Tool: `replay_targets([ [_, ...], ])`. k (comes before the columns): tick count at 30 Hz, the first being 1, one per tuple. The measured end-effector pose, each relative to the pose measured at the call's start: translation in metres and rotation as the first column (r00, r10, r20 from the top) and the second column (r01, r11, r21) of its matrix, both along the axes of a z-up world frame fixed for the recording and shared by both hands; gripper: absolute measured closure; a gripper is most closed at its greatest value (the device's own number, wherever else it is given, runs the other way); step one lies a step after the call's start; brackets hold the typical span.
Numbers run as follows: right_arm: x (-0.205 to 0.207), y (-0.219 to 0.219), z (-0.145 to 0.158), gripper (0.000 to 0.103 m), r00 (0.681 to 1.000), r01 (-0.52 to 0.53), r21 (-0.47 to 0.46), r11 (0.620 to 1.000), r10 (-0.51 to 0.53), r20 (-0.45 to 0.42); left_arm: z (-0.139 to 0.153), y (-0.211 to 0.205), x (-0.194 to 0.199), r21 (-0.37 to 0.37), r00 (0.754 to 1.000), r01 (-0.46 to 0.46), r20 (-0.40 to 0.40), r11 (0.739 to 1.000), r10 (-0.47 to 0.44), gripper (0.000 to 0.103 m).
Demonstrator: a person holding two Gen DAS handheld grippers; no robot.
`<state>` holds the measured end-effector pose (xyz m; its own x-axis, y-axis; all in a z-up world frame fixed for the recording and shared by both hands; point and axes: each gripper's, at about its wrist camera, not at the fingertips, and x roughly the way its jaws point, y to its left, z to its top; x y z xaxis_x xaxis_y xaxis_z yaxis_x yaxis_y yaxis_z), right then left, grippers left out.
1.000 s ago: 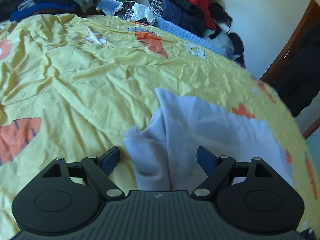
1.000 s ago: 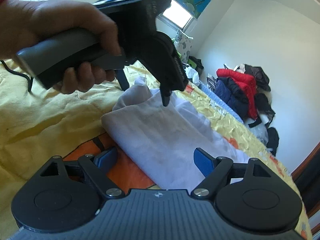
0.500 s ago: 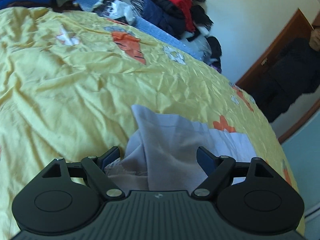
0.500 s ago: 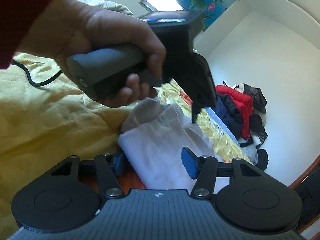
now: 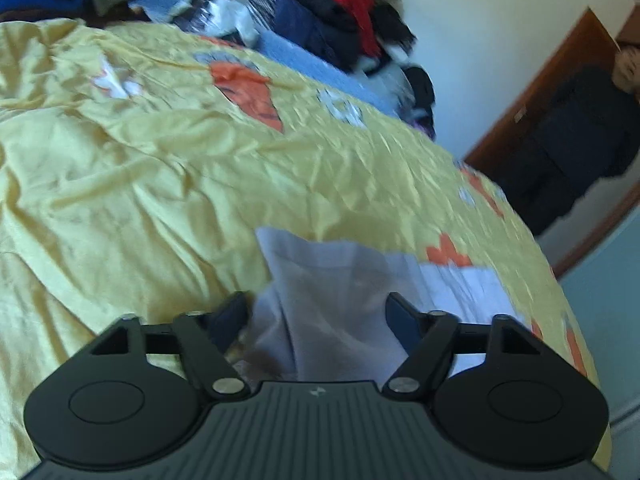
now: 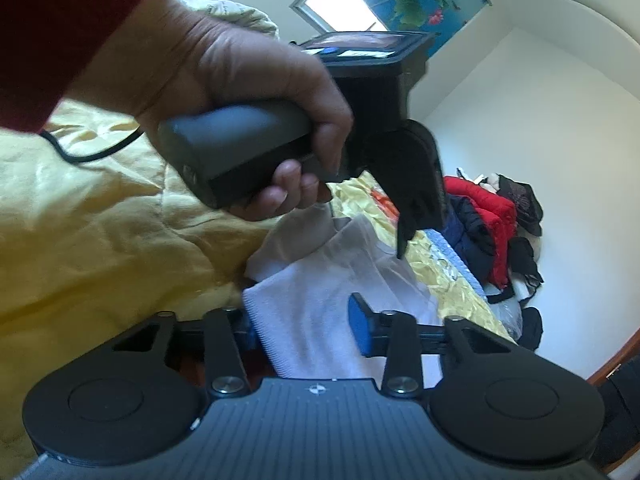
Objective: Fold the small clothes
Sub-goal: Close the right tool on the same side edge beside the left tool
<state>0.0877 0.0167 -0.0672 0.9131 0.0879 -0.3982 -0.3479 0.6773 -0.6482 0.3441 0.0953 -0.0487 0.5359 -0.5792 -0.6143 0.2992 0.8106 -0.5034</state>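
Observation:
A small white garment lies on the yellow bedsheet, folded lengthwise. My left gripper is open, its jaws on either side of the garment's near end. My right gripper is open but narrowed, with the garment's ribbed edge between its blue pads. In the right wrist view the left gripper shows from the side, held by a hand just above the garment's far end.
Piles of red, navy and black clothes sit past the far edge of the bed, also seen in the right wrist view. A wooden door frame stands at the right. A black cable trails over the sheet.
Both grippers have moved in over the garment's ends. The right gripper's jaws have narrowed around the ribbed edge. The left gripper stays open and has come closer to the cloth.

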Motion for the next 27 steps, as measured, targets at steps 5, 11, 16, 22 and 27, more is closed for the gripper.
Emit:
replay_targets([
  [5,0.002,0.001,0.0,0.086,1.0,-0.015,-0.003,1.0,0.015,-0.019,0.001,-0.006,0.0,0.092,1.0,0.007,-0.026,0.996,-0.005,0.09],
  [11,-0.001,-0.004,0.004,0.091,1.0,-0.027,0.033,0.999,0.027,0.007,0.009,-0.008,-0.006,0.106,0.999,-0.035,-0.015,0.994,0.037,0.094],
  [16,-0.006,-0.02,0.017,0.093,0.999,-0.028,0.111,0.993,0.024,0.034,0.028,-0.016,-0.012,0.136,0.997,-0.076,0.004,0.988,0.076,0.094],
  [22,-0.009,-0.047,0.038,0.093,1.0,0.007,0.264,0.964,-0.012,0.017,0.045,-0.029,-0.017,0.181,0.991,-0.132,0.019,0.974,0.131,0.095],
  [27,-0.012,-0.076,0.052,0.094,0.999,0.049,0.378,0.925,-0.045,-0.021,0.059,-0.046,-0.023,0.202,0.99,-0.139,0.045,0.969,0.133,0.096],
])
